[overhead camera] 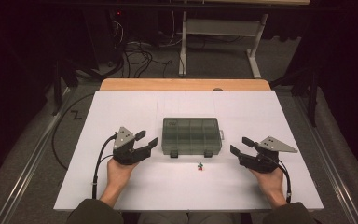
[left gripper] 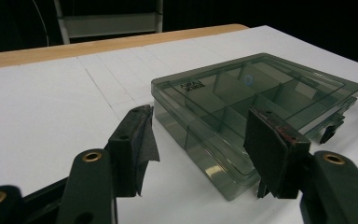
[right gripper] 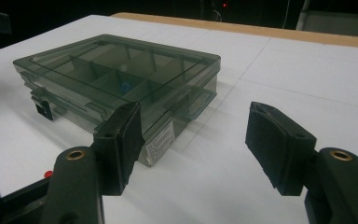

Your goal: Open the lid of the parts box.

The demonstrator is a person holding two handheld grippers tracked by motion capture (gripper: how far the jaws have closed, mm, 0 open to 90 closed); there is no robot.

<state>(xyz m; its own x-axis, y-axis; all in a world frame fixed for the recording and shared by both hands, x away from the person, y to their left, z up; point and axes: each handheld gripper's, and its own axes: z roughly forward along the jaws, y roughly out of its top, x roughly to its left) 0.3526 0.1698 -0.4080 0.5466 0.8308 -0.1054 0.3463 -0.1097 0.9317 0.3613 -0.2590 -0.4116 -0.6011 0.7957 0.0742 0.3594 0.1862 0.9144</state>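
A smoky clear plastic compartment box (overhead camera: 191, 136) lies closed in the middle of the white table (overhead camera: 121, 107), its two latches facing the person. In the left gripper view the box (left gripper: 256, 102) sits just beyond the jaws, its lid down and dividers showing through. The right gripper view shows the box (right gripper: 121, 77) from its other end, with a white label on the side wall. My left gripper (overhead camera: 147, 140) rests left of the box, open and empty. My right gripper (overhead camera: 240, 145) rests right of it, also open and empty. A few tiny coloured pieces (overhead camera: 200, 166) lie in front of the box.
A wooden strip (overhead camera: 186, 84) runs along the table's far edge. Beyond it are a metal table frame (overhead camera: 223, 32) and cables on the dark floor. Black cables trail from both grippers toward the near edge.
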